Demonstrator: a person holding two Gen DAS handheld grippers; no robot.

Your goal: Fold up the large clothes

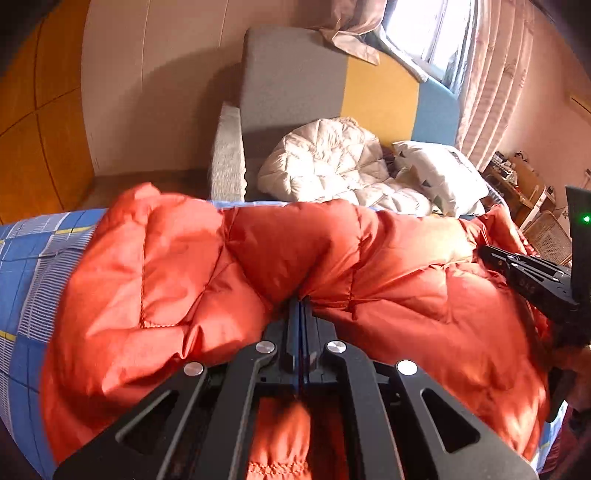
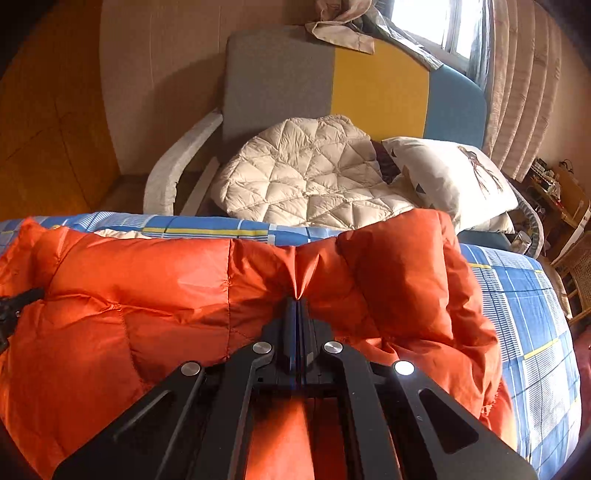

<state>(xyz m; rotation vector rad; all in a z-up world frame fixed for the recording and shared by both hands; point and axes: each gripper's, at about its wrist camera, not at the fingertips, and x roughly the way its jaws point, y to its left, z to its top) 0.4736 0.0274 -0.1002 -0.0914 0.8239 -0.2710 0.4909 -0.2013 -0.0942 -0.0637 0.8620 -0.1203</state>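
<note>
I see both sets of fingers clamped tight — my left gripper (image 1: 301,301) and right gripper (image 2: 297,299) each pinch a fold of the orange down jacket (image 1: 207,273) lying across the blue checked bedsheet (image 2: 524,314).

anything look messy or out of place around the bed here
Mostly normal mid-fold: the orange down jacket lies bunched on the bed. A cream quilted coat sits crumpled on the armchair, and a loose cloth droops over its backrest.
</note>
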